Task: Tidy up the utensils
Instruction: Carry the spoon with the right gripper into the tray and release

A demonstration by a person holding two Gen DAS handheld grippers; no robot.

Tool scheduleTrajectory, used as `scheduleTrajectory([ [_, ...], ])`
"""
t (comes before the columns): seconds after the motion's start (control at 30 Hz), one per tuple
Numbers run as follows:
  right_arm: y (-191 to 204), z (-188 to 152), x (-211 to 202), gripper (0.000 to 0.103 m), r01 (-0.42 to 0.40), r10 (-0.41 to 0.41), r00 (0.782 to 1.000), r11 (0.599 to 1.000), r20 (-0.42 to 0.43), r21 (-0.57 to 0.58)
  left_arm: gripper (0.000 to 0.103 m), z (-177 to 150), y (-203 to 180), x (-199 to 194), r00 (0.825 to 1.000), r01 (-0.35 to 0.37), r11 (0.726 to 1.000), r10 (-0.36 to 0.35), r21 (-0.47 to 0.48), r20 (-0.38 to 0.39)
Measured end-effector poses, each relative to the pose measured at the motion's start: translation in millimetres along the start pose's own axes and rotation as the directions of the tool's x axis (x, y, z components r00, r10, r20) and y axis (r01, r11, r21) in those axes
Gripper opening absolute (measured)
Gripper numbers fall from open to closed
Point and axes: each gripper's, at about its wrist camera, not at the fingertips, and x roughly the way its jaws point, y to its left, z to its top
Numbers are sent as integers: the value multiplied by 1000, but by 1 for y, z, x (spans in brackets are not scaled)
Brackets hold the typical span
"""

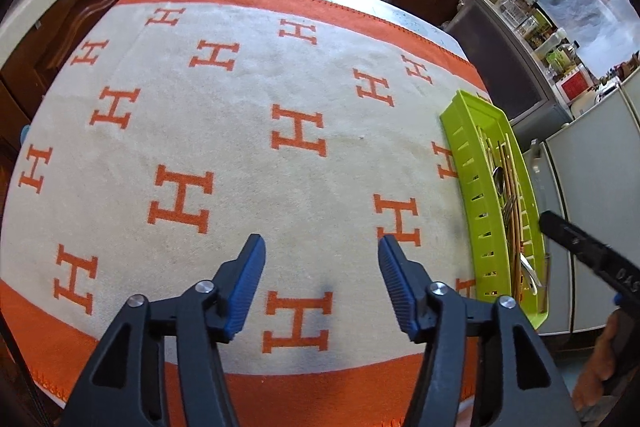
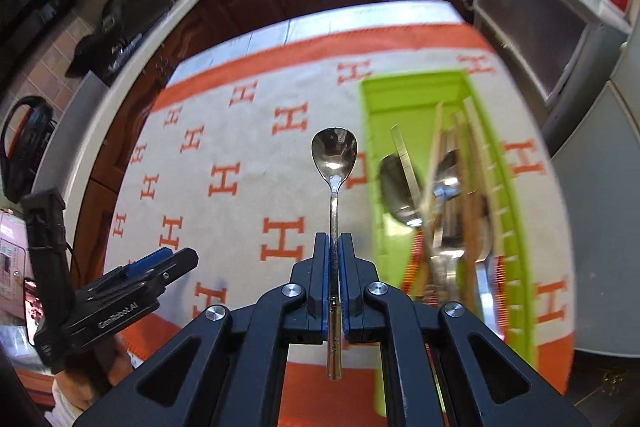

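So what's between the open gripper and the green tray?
Nothing but bare blanket with orange H letters. The left wrist view shows it between the open left gripper and the green tray.

I read "GenRobot.AI" in white on the black body of the left tongs (image 2: 160, 263), and repeated orange "H" letters woven across the cream blanket (image 1: 240, 75) on the desk.

spoon (image 2: 334, 153): shiny, bowl forward, lifted | green tray (image 2: 412, 91): holds utensils
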Motion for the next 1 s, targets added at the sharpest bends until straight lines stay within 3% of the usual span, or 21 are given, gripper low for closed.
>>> scheduleTrajectory([
  [0.17, -30, 0, -32, 4, 36, -36, 998, 999, 56, -8, 94, 3, -21, -10, 998, -52, 998, 50, 42, 44],
  [0.23, -45, 1, -36, 4, 47, -47, 997, 999, 63, 9, 102, 5, -29, -12, 995, -85, 995, 82, 50, 62],
  [0.4, -73, 6, -26, 4, 90, -91, 994, 996, 56, 11, 102, 9, -44, -9, 992, -118, 990, 115, 73, 44],
  [0.63, -87, 8, 10, 5, 116, -116, 993, 993, -22, -13, 102, 5, -64, -1, 988, -155, 982, 152, 110, 33],
  [0.73, -91, 8, 17, 7, 89, -89, 995, 996, -39, 7, 102, 5, -68, 0, 985, -169, 979, 167, 115, 32],
  [1.0, -81, 2, 1, 12, 28, -28, 1000, 999, 11, 29, 102, 1, -70, -4, 979, -203, 972, 200, 118, 34],
])
